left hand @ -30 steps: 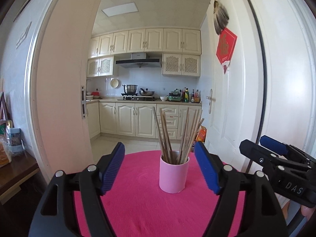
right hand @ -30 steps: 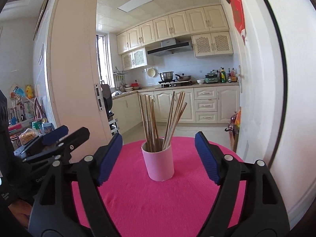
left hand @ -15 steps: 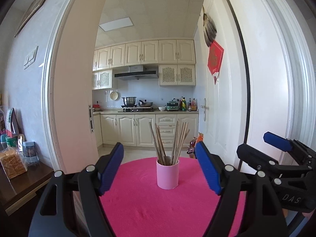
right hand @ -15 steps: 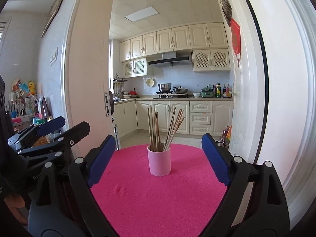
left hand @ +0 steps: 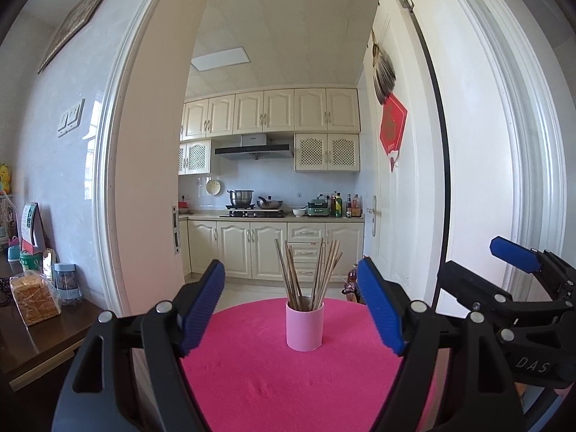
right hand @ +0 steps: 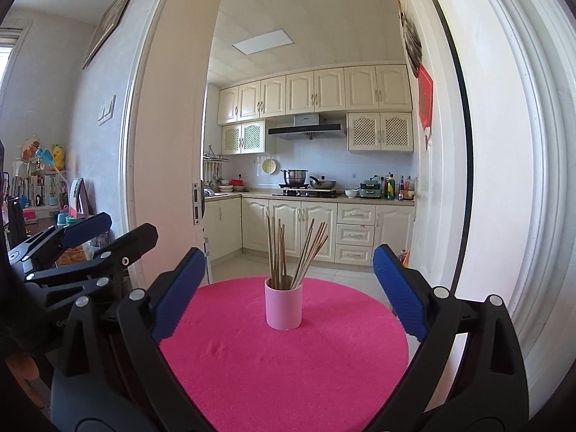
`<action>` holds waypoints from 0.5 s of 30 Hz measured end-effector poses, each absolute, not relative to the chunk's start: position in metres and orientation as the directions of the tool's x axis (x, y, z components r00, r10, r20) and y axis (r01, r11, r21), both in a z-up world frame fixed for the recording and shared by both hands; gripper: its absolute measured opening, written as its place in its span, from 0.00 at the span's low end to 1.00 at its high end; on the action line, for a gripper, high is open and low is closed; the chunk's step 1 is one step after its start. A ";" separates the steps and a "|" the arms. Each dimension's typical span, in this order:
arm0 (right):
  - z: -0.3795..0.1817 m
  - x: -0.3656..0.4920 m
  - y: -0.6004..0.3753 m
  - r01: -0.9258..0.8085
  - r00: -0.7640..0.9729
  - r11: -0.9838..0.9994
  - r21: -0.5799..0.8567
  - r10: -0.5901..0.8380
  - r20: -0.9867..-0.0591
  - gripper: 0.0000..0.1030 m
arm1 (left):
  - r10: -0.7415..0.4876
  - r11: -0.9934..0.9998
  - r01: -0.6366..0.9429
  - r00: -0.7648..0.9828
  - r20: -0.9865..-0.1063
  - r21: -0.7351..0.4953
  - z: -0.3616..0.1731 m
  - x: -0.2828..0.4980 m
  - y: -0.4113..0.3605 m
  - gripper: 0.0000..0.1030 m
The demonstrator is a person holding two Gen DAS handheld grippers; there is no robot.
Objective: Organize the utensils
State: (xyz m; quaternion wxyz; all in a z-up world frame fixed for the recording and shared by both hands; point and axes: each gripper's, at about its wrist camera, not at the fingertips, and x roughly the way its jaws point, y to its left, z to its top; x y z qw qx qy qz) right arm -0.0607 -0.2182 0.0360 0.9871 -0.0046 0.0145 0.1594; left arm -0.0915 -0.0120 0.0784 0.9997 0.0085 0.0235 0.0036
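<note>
A pink cup (left hand: 304,327) (right hand: 283,306) holding several wooden chopsticks (left hand: 309,273) (right hand: 288,252) stands upright near the far edge of a round table under a bright pink cloth (left hand: 270,378) (right hand: 288,367). My left gripper (left hand: 291,263) is open, level, and well short of the cup, with nothing between its blue pads. My right gripper (right hand: 288,252) also faces the cup from a distance; its jaws are opening and hold nothing. Each gripper shows in the other's view: the right gripper (left hand: 475,259) at the right edge, the left gripper (right hand: 127,225) at the left.
A dark side table (left hand: 46,338) at the left carries a bag of bread (left hand: 34,298) and a jar (left hand: 66,280). Behind the round table a white door frame (left hand: 108,180) opens into a kitchen with cream cabinets (left hand: 252,252). A white door (left hand: 396,198) stands open at right.
Both grippers have drawn back from the cup, which now looks smaller and farther away. The right gripper's jaws have spread wider. The cup and chopsticks have not moved.
</note>
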 end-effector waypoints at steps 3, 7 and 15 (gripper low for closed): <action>0.037 -0.059 -0.218 -0.309 0.951 0.951 -0.009 0.309 -0.024 0.91 | 0.009 1.000 -0.008 0.999 -0.045 0.013 0.078 -0.087 -0.011 0.73; 0.037 -0.053 -0.218 -0.302 0.953 0.953 -0.016 0.301 -0.018 0.91 | 0.006 1.000 -0.006 0.999 -0.049 0.009 0.078 -0.080 -0.009 0.73; 0.033 -0.033 -0.218 -0.302 0.953 0.953 -0.005 0.302 -0.030 0.92 | 0.025 0.999 -0.023 0.998 -0.063 0.026 0.076 -0.059 -0.007 0.73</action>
